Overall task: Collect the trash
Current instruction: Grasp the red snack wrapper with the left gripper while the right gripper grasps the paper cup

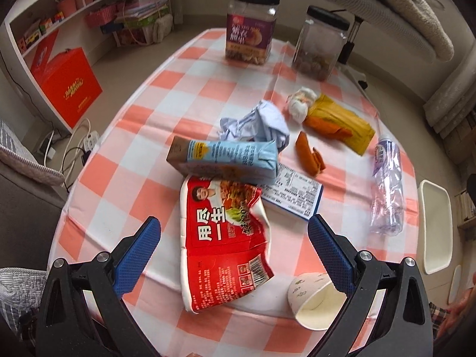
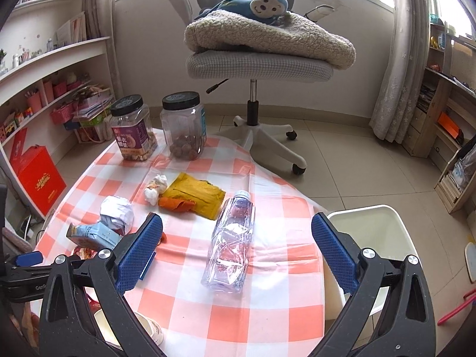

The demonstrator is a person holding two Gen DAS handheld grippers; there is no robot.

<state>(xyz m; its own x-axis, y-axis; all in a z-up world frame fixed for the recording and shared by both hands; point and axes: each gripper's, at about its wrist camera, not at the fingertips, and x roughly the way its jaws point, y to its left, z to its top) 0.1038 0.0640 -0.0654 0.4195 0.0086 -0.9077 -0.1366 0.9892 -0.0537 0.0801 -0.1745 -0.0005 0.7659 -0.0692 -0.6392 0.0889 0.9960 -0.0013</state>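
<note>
Trash lies scattered over a checked counter (image 1: 166,98). Left tool (image 1: 235,232) hovers w/ jaws wide, empty, above a torn red noodle wrapper (image 1: 220,247) lying flat and creased. A light-blue carton (image 1: 223,156) lies on its side, overlapping the wrapper's top edge; a flat white-and-blue box (image 1: 297,193) lies just behind it. A paper cup (image 1: 312,300) lies tipped over at the near edge, mouth open. Right tool (image 2: 236,238), also spread wide and holding nothing, hangs over a crushed clear bottle (image 2: 230,241) lying lengthwise. Farther back: crumpled paper (image 2: 117,212), yellow packet (image 2: 199,193), orange peel (image 1: 311,154), tissue wad (image 2: 154,189). A white bin (image 2: 372,232) stands beside the counter's right edge.
</note>
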